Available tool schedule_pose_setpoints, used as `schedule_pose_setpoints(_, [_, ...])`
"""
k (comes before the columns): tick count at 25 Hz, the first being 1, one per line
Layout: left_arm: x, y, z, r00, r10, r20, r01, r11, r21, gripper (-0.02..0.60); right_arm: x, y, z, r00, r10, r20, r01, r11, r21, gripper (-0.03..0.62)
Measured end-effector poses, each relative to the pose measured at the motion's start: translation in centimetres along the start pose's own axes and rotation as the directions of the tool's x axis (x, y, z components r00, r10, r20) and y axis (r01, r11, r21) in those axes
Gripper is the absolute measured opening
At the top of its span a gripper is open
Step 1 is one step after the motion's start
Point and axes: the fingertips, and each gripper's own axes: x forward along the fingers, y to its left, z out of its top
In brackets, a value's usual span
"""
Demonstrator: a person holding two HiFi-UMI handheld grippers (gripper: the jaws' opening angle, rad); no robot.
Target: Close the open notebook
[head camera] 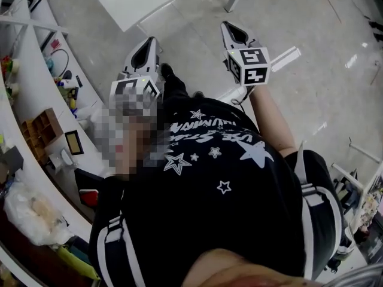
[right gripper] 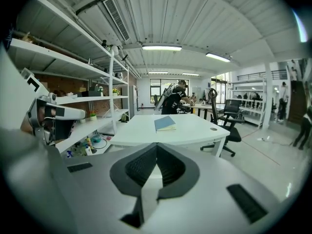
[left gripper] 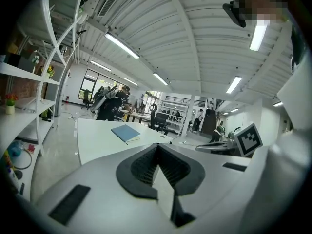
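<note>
In the head view, the left gripper (head camera: 152,40) at upper centre-left and the right gripper (head camera: 227,25) at upper centre-right are held out over the grey floor (head camera: 311,70), both pointing toward the white table (head camera: 137,2) at the top edge; white shelves (head camera: 27,94) run down the left side. The notebook is not visible here. In the left gripper view, the left gripper (left gripper: 157,146) has its jaws together with nothing between them; the notebook (left gripper: 126,132), blue cover up and shut, lies on the table (left gripper: 97,143) left of centre, well beyond the tips. In the right gripper view, the right gripper (right gripper: 157,145) also has its jaws pressed together and empty; the notebook (right gripper: 165,123) lies just above centre on the table (right gripper: 195,130), an office chair (right gripper: 233,123) to its right.
</note>
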Motion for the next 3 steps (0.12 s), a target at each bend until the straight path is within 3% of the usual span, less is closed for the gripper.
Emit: schedule_pose_setpoints(3, [-0.45,-0.55,-0.32,1.000,0.008,-0.001,-0.008,1.000,0.004,0.011,-0.79,-0.04,-0.75,1.000,0.009,-0.010,-0.009,1.000,-0.006,0.009])
